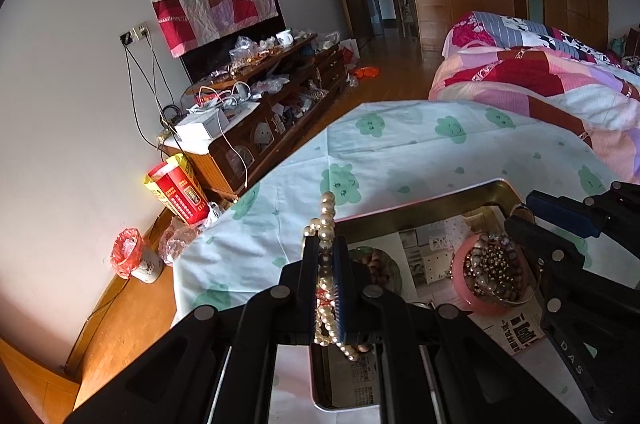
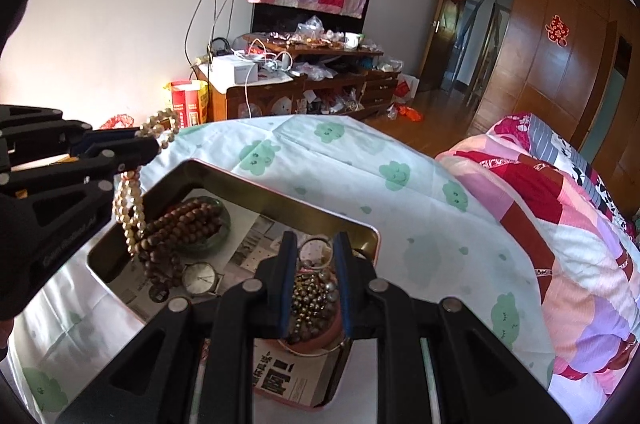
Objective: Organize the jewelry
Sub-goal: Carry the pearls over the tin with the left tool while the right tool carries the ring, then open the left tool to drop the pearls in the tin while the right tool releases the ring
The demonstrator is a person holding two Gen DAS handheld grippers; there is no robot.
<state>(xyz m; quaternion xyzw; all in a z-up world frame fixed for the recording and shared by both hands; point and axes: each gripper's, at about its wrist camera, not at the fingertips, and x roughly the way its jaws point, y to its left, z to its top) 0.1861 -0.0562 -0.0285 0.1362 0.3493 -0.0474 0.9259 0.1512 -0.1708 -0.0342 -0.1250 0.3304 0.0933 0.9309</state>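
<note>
1. Two grippers are seen over a gold-rimmed metal tin [image 2: 280, 202] set on a pale green printed cloth [image 2: 400, 216].
2. A pearl necklace [image 1: 326, 264] is clamped between the closed jaws of the left gripper [image 1: 327, 256]; loops are seen above the fingertips and hanging below them, over the left end of the tin.
3. The right gripper [image 2: 316, 260] is held with its jaws apart above a pink dish [image 1: 486, 298] at the right end of the tin; nothing is gripped.
4. The pink dish is filled with small metallic and pearl beads [image 2: 314, 298], and a thin bangle [image 1: 524, 300] is rested on its rim.
5. A brown wooden bead string [image 2: 176, 228] is draped over a green dish [image 2: 214, 224] at the left end of the tin, just beside the hanging pearls.
6. A wristwatch [image 2: 200, 278] is laid on the newspaper lining [image 2: 276, 380] near the brown beads.
7. A quilt [image 2: 560, 224] is seen on the far right
</note>
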